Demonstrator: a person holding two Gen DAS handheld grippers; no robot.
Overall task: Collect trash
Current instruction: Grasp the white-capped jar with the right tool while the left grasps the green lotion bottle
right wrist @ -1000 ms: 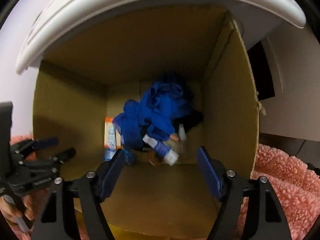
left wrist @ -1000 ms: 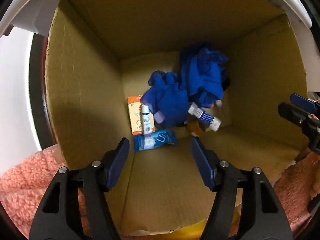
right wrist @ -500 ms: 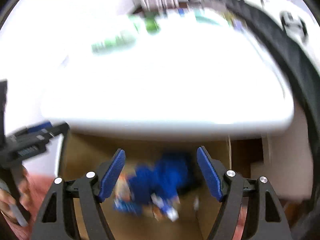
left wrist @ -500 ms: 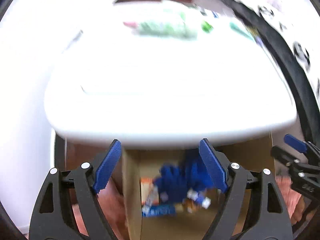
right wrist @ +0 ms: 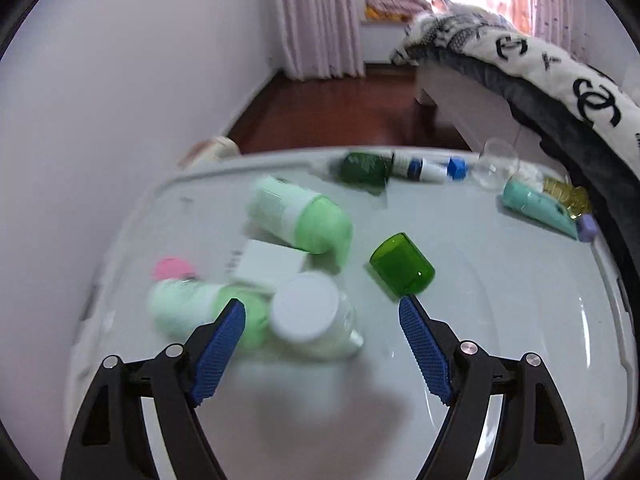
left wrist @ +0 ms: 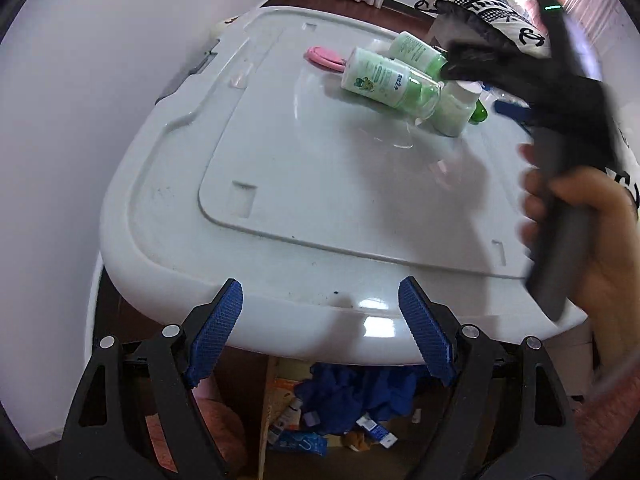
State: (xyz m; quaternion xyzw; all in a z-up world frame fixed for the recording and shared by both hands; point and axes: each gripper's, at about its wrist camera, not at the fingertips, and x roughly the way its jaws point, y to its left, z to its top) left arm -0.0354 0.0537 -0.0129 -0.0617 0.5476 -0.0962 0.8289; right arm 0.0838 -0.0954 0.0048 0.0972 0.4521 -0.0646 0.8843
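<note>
Risk, right gripper (right wrist: pixel 322 346): fingers stood wide apart with nothing between them, above a loose cluster of containers on the white surface (right wrist: pixel 500 320). The white-capped jar (right wrist: pixel 310 314) lay on its side just ahead of the fingers, touching a pale green bottle (right wrist: pixel 192 312) at its 9 o'clock. Judged hazard: a closing finger could catch both and knock one rolling, since both lay on their sides on a smooth top. The view was smeared by motion, so exact contact between the pieces could not be told.

Risk, green cup (right wrist: pixel 402 270): lay tipped at 1 o'clock from the jar, near the right finger. A sideways approach to the jar would likely nudge it toward the surface edge.

Risk, left gripper (left wrist: pixel 320 338): fingers stood wide, holding nothing, at the near rim of the surface. The box (left wrist: pixel 272 404) sat below that rim, largely hidden. Judged hazard: a drop made without clearing the overhang would land on the rim or the floor.

Risk, crowding: the person's hand (left wrist: pixel 580 232) on the right gripper filled the 3 o'clock side of the left view; the two tools could collide over the cluster.

Item, trash on the surface: a second green bottle (right wrist: pixel 300 216) at 12 o'clock from the jar; a white carton (right wrist: pixel 270 266) between the bottles; a pink lid (right wrist: pixel 174 268) at 10 o'clock. Further small tubes and bottles lay along the far edge.

Item, trash in the box: blue cloth (left wrist: pixel 352 396) and small packets.
</note>
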